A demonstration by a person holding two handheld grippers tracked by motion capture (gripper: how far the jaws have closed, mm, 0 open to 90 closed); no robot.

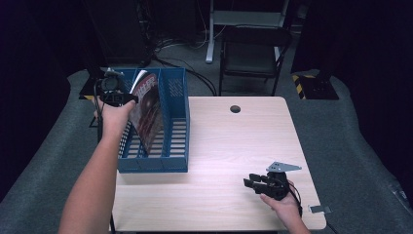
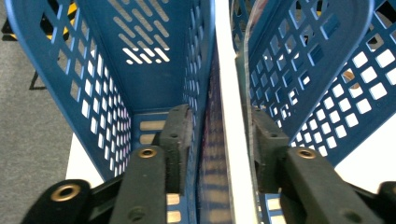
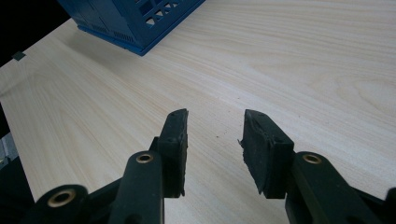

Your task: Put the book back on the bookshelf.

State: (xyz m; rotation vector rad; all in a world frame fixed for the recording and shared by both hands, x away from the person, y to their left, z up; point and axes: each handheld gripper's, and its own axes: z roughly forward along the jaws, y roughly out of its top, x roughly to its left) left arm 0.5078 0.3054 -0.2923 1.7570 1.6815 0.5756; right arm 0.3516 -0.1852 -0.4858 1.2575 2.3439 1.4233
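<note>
A blue slotted file rack stands on the left part of the light wood table. A magazine with a dark red cover leans tilted inside it. My left gripper is at the magazine's upper left corner. In the left gripper view the jaws stand apart on either side of the magazine's white edge and a blue divider; a small gap shows beside the left finger. My right gripper rests open near the table's front right, over bare wood, with nothing between its fingers.
A round cable hole sits at the table's far middle. A dark chair and a desk frame stand behind the table, with cables on the grey floor. The rack's corner lies well ahead of the right gripper.
</note>
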